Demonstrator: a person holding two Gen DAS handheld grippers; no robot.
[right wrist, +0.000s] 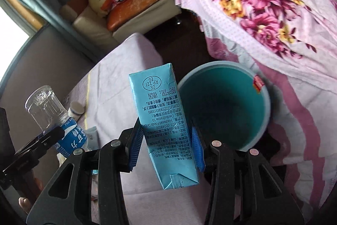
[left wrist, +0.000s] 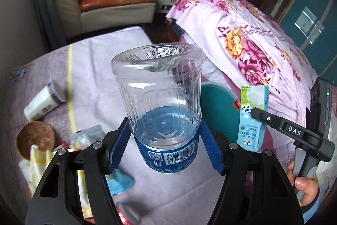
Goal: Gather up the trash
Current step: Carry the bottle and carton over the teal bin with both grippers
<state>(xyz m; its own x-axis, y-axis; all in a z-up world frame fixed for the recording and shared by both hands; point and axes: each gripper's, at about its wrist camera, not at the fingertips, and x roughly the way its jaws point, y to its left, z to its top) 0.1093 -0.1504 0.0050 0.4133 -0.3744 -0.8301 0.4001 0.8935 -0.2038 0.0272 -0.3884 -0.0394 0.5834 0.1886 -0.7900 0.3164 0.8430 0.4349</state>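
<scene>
Risk first, judged from the layout: bottle [left wrist: 160,98] and carton [right wrist: 164,126] both carried toward the bin [right wrist: 261,119] at once, so a clash of the two grippers over the rim looks possible, knocking either item loose or tipping the bin. Bottle gripped low on its label band, base pointing away, most of the clear body sticking out past the pads; smooth plastic could swing or slide out if jolted. Carton pinched across its narrow sides, tall and top-heavy beyond the fingers; a release before the carton sits over the bin's mouth would likely drop it on the table [right wrist: 130,56] or down beside the bin against the floral bedspread [right wrist: 263,3]. Left gripper [left wrist: 166,140]: spread fairly wide, blue pads clamped on either side of the bottle's label, nothing else touched. Right gripper [right wrist: 166,147]: narrower, blue pads pressed onto the carton's sides, carton tilted slightly, its far end nearest the bin's left rim. Bin open, nothing visible inside, a red tag on its rim, standing right of the table and below the bedspread. More trash left of the bin on the table: a small white bottle [left wrist: 42,100], a brown bowl [left wrist: 35,138], wrappers [left wrist: 88,136].
</scene>
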